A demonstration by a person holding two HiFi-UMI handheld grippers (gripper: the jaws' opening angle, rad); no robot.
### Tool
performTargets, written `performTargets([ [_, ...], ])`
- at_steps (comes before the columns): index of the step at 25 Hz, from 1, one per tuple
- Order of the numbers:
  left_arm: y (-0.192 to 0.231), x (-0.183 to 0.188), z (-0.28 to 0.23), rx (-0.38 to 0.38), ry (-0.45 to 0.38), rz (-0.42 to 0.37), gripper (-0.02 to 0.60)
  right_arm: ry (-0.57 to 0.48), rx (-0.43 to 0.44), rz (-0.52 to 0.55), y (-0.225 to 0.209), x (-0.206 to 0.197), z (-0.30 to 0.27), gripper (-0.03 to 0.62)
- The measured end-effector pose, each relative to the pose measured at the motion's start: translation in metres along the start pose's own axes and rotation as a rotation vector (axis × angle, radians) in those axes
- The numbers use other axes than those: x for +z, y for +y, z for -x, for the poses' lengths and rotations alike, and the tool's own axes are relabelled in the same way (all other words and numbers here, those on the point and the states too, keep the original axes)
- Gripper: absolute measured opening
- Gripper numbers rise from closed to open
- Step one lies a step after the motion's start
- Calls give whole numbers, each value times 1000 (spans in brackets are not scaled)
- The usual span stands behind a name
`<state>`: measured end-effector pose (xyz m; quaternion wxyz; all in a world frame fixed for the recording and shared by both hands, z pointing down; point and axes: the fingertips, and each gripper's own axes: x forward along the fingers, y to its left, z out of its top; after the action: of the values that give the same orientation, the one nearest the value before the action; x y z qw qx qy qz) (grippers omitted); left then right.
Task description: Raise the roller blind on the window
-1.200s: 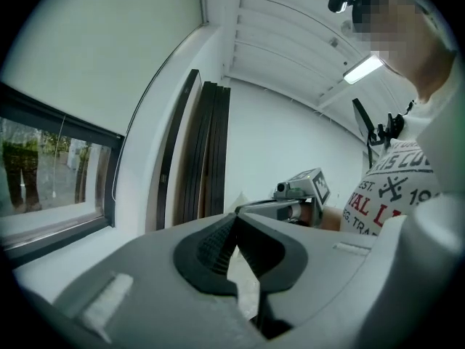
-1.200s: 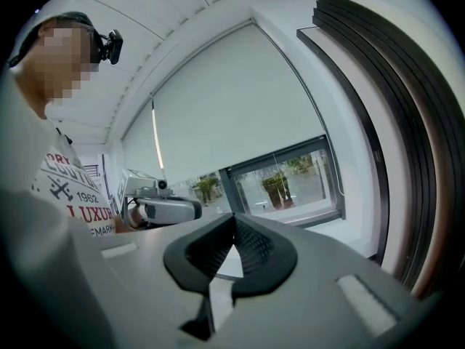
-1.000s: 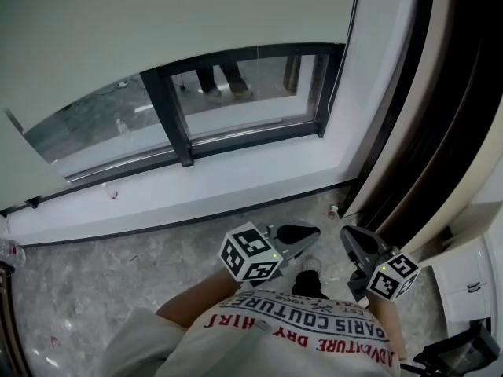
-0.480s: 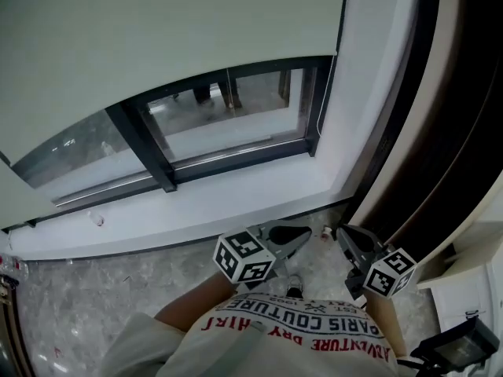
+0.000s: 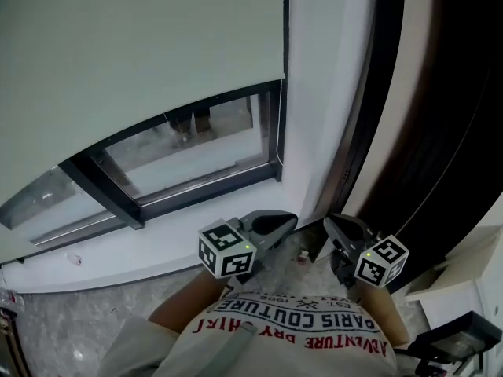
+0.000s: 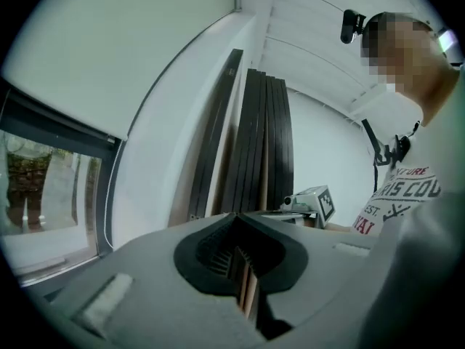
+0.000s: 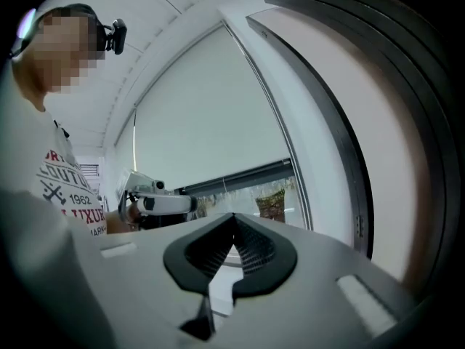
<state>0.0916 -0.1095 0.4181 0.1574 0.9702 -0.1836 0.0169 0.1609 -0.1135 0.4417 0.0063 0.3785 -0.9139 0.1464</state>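
Facing the window's right-hand corner, the person holds both grippers low, at about 6 o'clock in the head view and close to the body. The left gripper [image 5: 284, 223] and the right gripper [image 5: 333, 226] point roughly level toward the wall. Both pairs of jaws are clenched on nothing: each gripper view shows the pads pressed together with only the room beyond. I judge this to be a carrying posture, since nothing to grasp is within reach yet. The roller blind [image 5: 141, 53] fills the head view from 9 to 12 o'clock and hangs low, leaving only a strip of glass [image 5: 212, 144] bare above the white sill [image 5: 157, 238]. A thin pale cord [image 6: 110, 195] seems to run down the frame at 9 o'clock in the left gripper view, and is probably the pull that raises the blind. Dark upright panels [image 5: 440, 93] stand at 3 o'clock, beside the right gripper
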Motion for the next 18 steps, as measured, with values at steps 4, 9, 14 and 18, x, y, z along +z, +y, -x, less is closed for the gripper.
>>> performTargets([
  [4, 31, 24, -7, 81, -14, -49, 2, -35, 18, 41, -10, 22, -10, 5],
  [9, 55, 53, -11, 115, -64, -116, 2, -64, 45, 56, -14, 32, -20, 5],
  [14, 87, 75, -26, 134, -19, -204, 2, -88, 67, 78, -16, 47, -30, 5],
  [18, 133, 96, -52, 158, 11, -226, 2, -97, 68, 31, -41, 54, -41, 5],
])
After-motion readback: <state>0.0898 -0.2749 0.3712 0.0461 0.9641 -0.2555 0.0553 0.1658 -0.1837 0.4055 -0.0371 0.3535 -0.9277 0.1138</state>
